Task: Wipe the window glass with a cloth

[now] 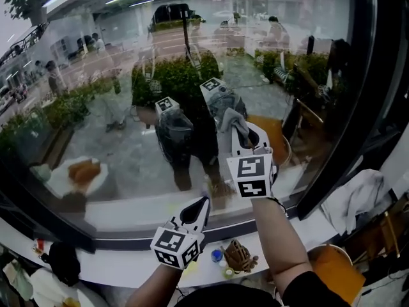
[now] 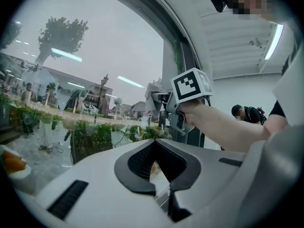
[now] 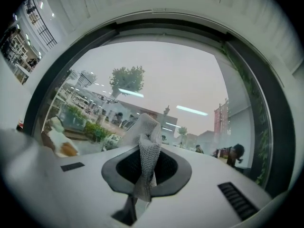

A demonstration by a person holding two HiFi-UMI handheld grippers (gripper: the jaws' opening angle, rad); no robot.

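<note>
Two hand-held white grippers, each carrying a cube with black-and-white square markers, were up at the large curved pane of window glass (image 1: 108, 133). The right gripper (image 1: 239, 136) was the higher one, near the middle of the pane. Its jaws were clamped on a bunched grey cloth of mesh-like weave (image 1: 231, 121). In the right gripper view, that cloth (image 3: 146, 148) stood up from between the closed jaws of the right gripper (image 3: 142, 184), and its loose top folded over toward the glass. The cloth lay right by its own reflection, but whether it actually touched the pane could not be made out.

The left gripper (image 1: 199, 204) was lower and just to the left, over the white window sill (image 1: 128, 211). It pointed up toward the glass, well below the cloth. In its own view, the left gripper (image 2: 169, 190) had its jaws brought together with nothing between them. The right gripper (image 2: 166, 103) and the grey cloth (image 2: 153, 91) showed above them.

A dark window frame (image 1: 367, 94) edged the pane on the right. A crumpled white cloth (image 1: 358, 197) lay beyond that frame. A small brown object (image 1: 240, 254) sat on the lower ledge.
</note>
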